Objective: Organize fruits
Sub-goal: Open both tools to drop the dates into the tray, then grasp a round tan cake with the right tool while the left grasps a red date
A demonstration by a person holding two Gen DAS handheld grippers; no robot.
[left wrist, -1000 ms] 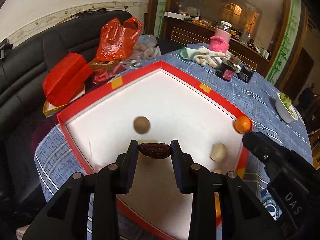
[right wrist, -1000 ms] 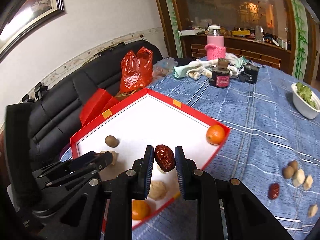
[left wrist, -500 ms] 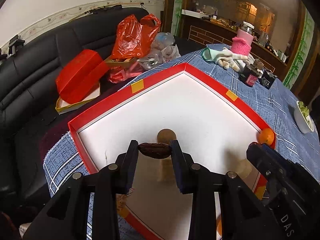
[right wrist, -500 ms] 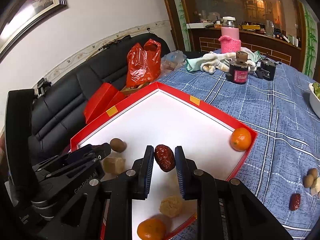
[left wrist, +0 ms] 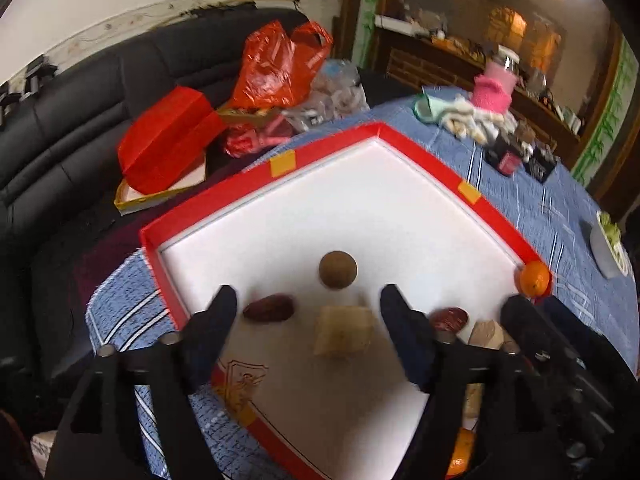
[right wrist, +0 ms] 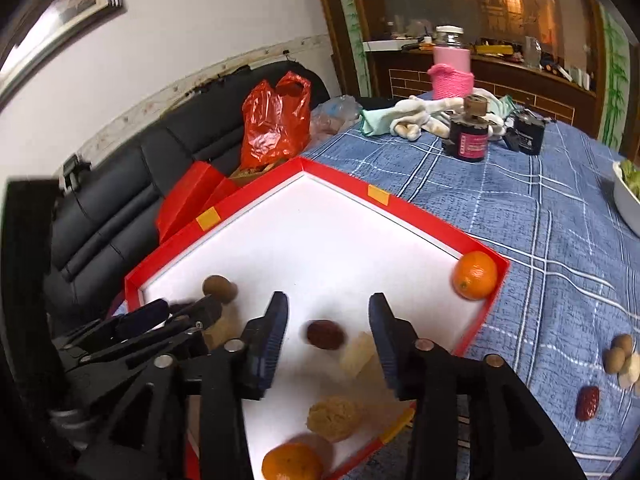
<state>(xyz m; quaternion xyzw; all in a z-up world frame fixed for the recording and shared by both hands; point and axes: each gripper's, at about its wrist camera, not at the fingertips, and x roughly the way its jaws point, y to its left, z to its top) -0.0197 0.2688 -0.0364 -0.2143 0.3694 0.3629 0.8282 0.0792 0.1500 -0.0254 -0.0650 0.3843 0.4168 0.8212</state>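
Both claws are wide open and hold nothing. The left claw (left wrist: 306, 304) hangs over the red tray (left wrist: 336, 144); a dark red date (left wrist: 269, 308) lies on the tray's white floor by its left finger. Another date (right wrist: 325, 334) lies between the right claw's (right wrist: 328, 312) fingers. An orange (right wrist: 475, 275) sits in the tray's right corner.

The lower orange (left wrist: 460, 456) in the left wrist view shows only as a sliver behind the gripper fingers, and the right view's bottom edge cuts its underside. The right gripper (left wrist: 560, 364) covers the tray's (left wrist: 224, 196) near right rim. The pale chunk (right wrist: 218, 326) is mostly hidden behind the left gripper (right wrist: 176, 312) in the right view. The bowl (right wrist: 628, 196) is cropped at the frame edge. The jar (left wrist: 508, 160) label is too blurred to read.
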